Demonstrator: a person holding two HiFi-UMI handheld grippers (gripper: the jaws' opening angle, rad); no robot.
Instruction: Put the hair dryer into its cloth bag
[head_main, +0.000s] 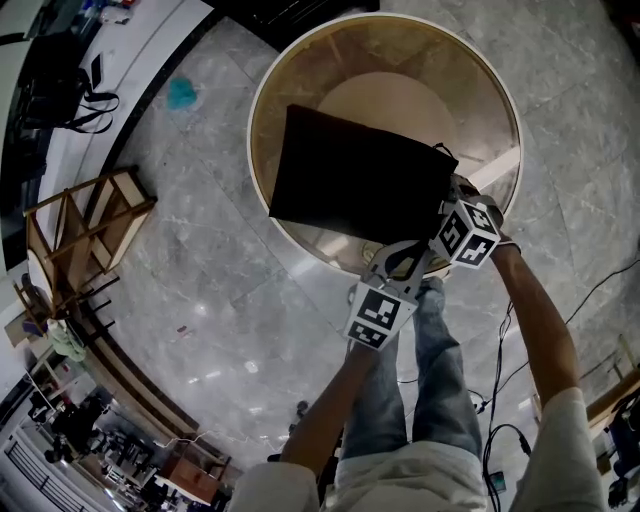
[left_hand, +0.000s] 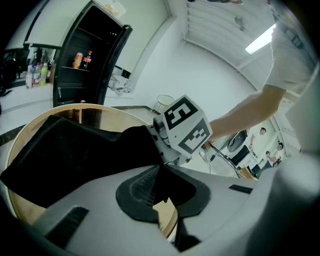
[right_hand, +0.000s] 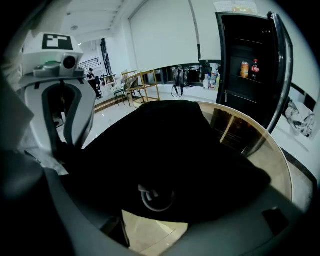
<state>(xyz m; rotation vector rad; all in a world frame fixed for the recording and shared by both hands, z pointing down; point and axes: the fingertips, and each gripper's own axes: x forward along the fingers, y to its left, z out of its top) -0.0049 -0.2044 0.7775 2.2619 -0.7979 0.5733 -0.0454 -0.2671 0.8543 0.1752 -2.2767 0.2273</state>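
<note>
One cloth bag (head_main: 350, 180), black, is lying across the round table (head_main: 400, 60), its mouth reaching the table's near rim. Left gripper (left_hand: 160, 187) is pinching the hem at that rim, jaws closed on the cloth. Right gripper (right_hand: 160, 217) is standing wide open over the same rim, gripping nothing. Grey ring (right_hand: 157, 197) is showing inside the mouth, probably part of the hair dryer; the rest is hidden. Handling: cloth is hanging soft and limp; contents likely hard and weighty, so the hem either side of the mouth is offering the best hold.
</note>
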